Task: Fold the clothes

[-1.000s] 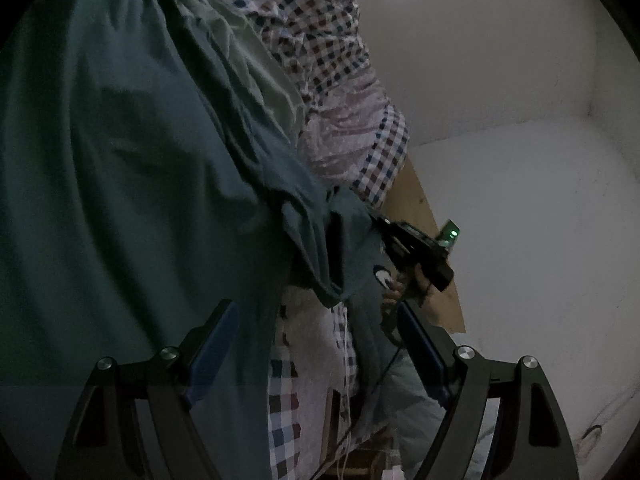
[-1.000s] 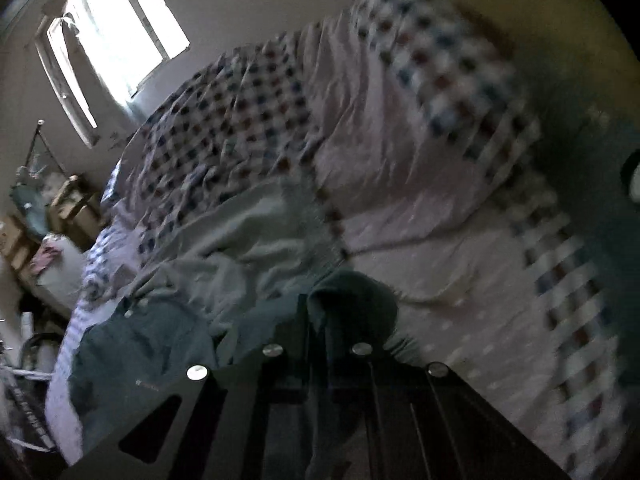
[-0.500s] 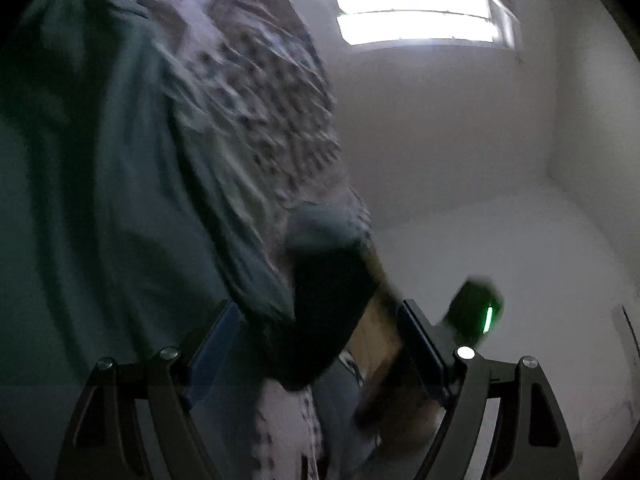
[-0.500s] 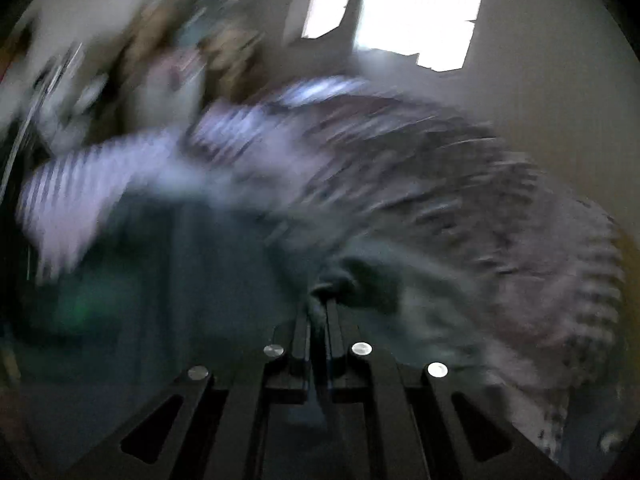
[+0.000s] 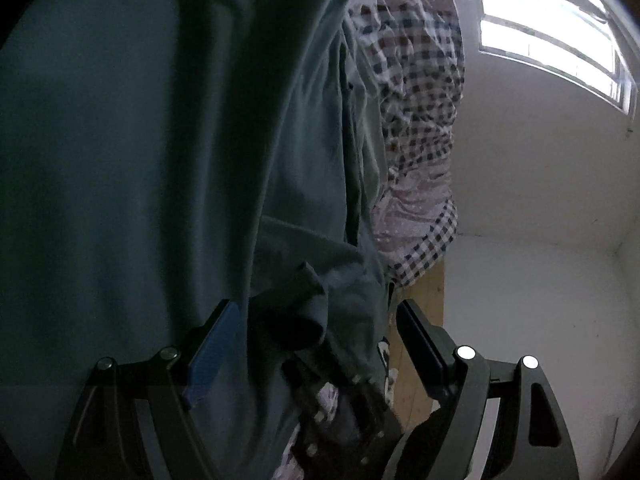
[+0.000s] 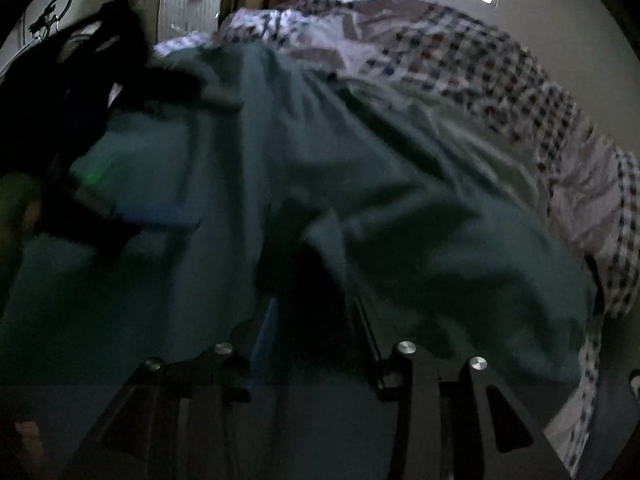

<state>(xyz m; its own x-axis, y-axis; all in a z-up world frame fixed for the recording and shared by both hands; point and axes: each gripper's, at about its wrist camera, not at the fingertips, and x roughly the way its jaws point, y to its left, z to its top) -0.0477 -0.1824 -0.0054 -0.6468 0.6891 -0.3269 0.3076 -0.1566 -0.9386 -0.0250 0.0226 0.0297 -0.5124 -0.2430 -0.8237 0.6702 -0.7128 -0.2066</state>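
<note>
- Most of both views is being filled by the dark teal garment, which is being spread over the checked bedding so that a flat surface is given for folding; its far edge is lying near the foot of the bed.
- Beyond it, the checked bedding is being left bunched toward the window, with boxes and clutter being kept off to the room's side.
- Over the cloth, the right gripper is being tipped steeply downward, and its jaws are being opened; a dark fold of the garment is lying between them, apparently being let go so the folded part can settle.
- Lower and more level, the left gripper is being held wide apart with nothing clamped; a rumpled corner of the garment is sitting between its blue pads, untouched by either.
- Smallest of all, the other gripper's dark body is being glimpsed below that corner in the left view.
</note>
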